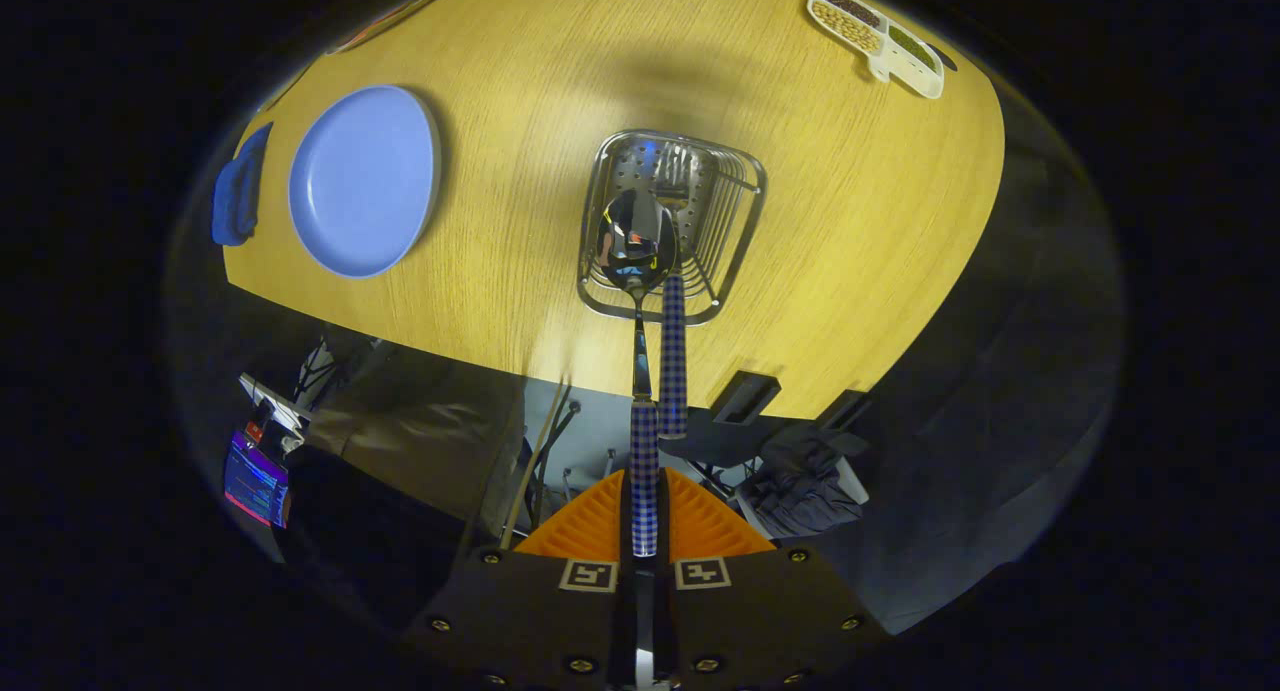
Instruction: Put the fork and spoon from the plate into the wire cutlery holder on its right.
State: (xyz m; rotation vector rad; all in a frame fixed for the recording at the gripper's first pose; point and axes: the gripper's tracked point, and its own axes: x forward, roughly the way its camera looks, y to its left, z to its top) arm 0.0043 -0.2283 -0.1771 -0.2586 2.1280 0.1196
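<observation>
My gripper (645, 516) is shut on the spoon (636, 241) by its blue checked handle, held between the orange fingers (590, 526). The spoon's shiny bowl hangs just over the wire cutlery holder (745, 186) on the wooden table. The fork (673, 351) stands in the holder, tines down, its checked handle leaning out over the near rim beside the spoon's stem. The blue plate (365, 181) lies bare on the table to the holder's left.
A blue cloth (238, 196) lies beyond the plate at the table's edge. A white divided tray of beans and seeds (880, 36) sits far right. Below the table edge (500, 356) are a chair, dark clothing and a lit screen (257, 481).
</observation>
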